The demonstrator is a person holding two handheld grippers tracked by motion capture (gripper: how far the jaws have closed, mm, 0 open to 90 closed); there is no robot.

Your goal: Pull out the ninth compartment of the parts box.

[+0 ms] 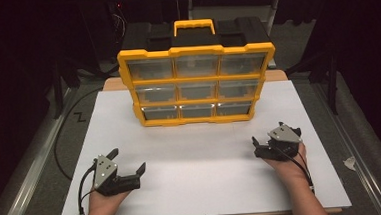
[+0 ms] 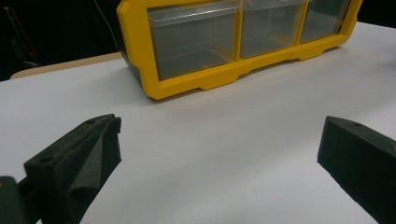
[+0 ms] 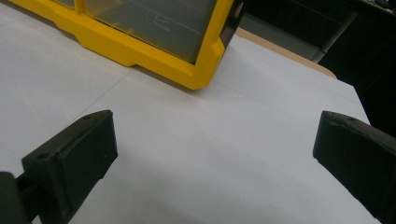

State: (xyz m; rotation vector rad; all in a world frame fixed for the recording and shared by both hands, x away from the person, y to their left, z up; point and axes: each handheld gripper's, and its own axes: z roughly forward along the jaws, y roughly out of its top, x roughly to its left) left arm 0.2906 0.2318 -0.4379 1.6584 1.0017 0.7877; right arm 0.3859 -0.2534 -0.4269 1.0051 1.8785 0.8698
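The yellow organizer [image 1: 197,78] stands upright at the far middle of the white board [image 1: 203,187], its nine clear drawers facing you and all seated flush in the frame. That orientation puts every drawer front within a straight forward reach, which I judge to be the reason for it.

Your left gripper [image 1: 129,166] rests low on the board, near and to the left of the organizer, well apart from it. Its jaws stand wide apart with nothing between them; the left gripper view confirms bare board between the foam pads [image 2: 95,156]. Your right gripper [image 1: 267,139] sits near and to the right of the organizer, also well apart from it, jaws likewise spread and empty. Both tools point toward the organizer's bottom row, a ready stance rather than a working one, in my judgement.

The board is a matte white sheet, unmarked and free of loose items in front of the organizer. A wooden tabletop edge [image 1: 112,84] shows behind the organizer's left side. Beyond the organizer the room is dark, with black stands and cables on grey floor.
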